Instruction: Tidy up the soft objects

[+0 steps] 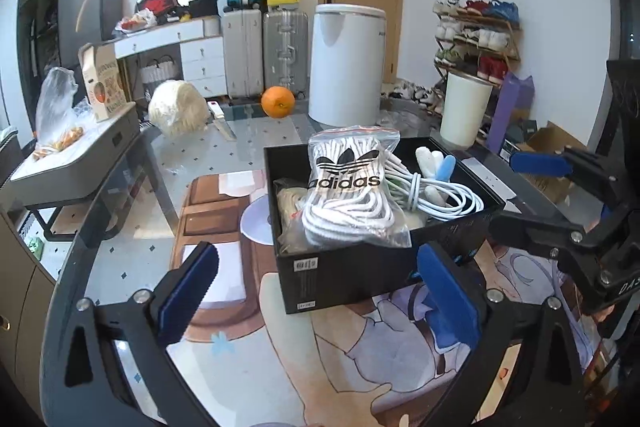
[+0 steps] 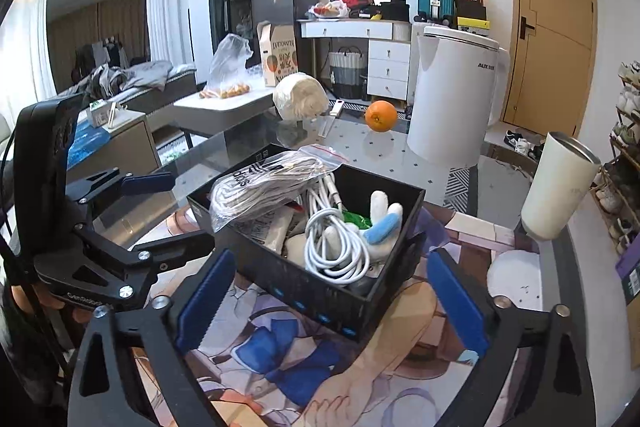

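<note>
glass desk (image 1: 256, 131) with a printed mat carries a black box (image 1: 360, 267) near its middle. inside lie a zip bag of white laces (image 1: 348, 195), a coiled white cable (image 2: 336, 247) and a small plush toy (image 2: 380, 223). left tool (image 1: 320, 291) and right tool (image 2: 332, 303) both stand wide apart, empty, just before the box.

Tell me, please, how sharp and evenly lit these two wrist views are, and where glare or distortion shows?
Left wrist view: black box and adidas bag sharp, the door's edges bowed by the fisheye, dark corners. Right wrist view: equally sharp, the ceiling strip light blown out at top left, soft reflections on the glass tabletop.
</note>
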